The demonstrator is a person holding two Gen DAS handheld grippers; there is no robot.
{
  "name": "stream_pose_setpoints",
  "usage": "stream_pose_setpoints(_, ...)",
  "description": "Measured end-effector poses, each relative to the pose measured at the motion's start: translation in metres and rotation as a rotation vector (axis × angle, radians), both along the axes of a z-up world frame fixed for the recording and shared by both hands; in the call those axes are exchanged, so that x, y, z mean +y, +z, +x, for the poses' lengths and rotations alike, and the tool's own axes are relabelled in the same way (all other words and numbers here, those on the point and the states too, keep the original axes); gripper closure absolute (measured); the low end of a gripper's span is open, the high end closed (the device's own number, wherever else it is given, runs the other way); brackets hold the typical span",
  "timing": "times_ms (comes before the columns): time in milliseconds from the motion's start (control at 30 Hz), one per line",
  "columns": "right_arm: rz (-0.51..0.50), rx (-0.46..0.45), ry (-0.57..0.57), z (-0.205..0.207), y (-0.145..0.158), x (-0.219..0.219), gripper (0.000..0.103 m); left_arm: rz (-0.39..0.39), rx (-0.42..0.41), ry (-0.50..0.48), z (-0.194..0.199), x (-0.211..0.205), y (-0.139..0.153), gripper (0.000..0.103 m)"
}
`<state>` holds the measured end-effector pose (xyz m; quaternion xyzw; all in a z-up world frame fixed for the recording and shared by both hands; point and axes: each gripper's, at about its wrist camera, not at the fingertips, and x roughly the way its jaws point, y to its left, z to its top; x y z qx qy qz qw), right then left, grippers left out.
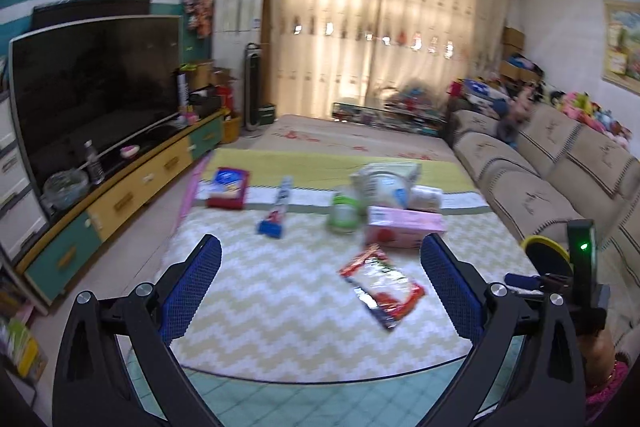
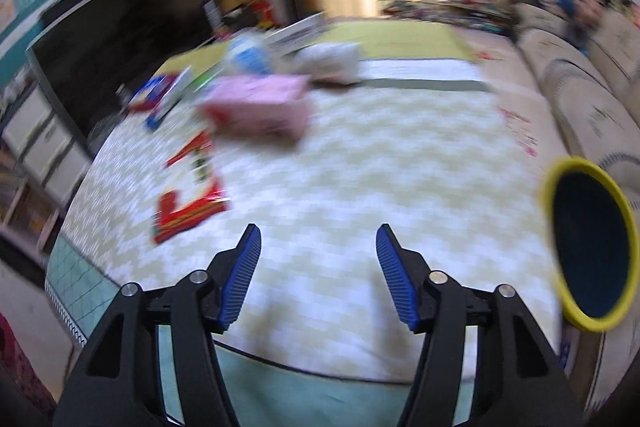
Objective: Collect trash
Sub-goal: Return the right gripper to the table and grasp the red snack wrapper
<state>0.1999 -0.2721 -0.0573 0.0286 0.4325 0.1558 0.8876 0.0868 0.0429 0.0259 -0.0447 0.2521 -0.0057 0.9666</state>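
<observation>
Trash lies scattered on a zigzag-patterned mat [image 1: 280,291] with a soft, quilted look. Nearest is a flat, crinkled red-and-white foil wrapper [image 1: 382,285], at about one o'clock from the left gripper [image 1: 320,255]. Beyond it, toward twelve o'clock, sit a rectangular pink carton [image 1: 404,227], a rounded green-and-white container [image 1: 343,213], a slim blue-ended tube [image 1: 276,209] and a red-and-blue packet [image 1: 228,187].

The left gripper's ribbed blue pads [image 1: 192,287] are spread wide with nothing between them. The right gripper [image 2: 318,247] is also parted and empty, with the wrapper at ten o'clock.

Only the left view shows sharply a curved black television [image 1: 96,91] at nine o'clock and a beige cushioned sofa [image 1: 560,167] at three o'clock. The right view is blurred, but shows a yellow-rimmed dark disc [image 2: 592,247] at three o'clock.
</observation>
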Motion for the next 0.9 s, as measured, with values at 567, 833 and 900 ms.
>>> stream_pose_setpoints(567,-0.188,0.021,0.295,0.047,-0.027,0.130,0.024,-0.105,0.063,0.104,0.000,0.059,-0.032,0.005)
stream_pose_setpoints(833,-0.180,0.009,0.298,0.042,-0.024,0.131,0.062,-0.130,0.091,0.094,0.007,0.059,-0.041,0.005)
stream_pose_setpoints(900,-0.154,0.019,0.289,0.041,-0.023,0.127,0.066,-0.133,0.097,0.094,0.009,0.059,-0.043,0.005)
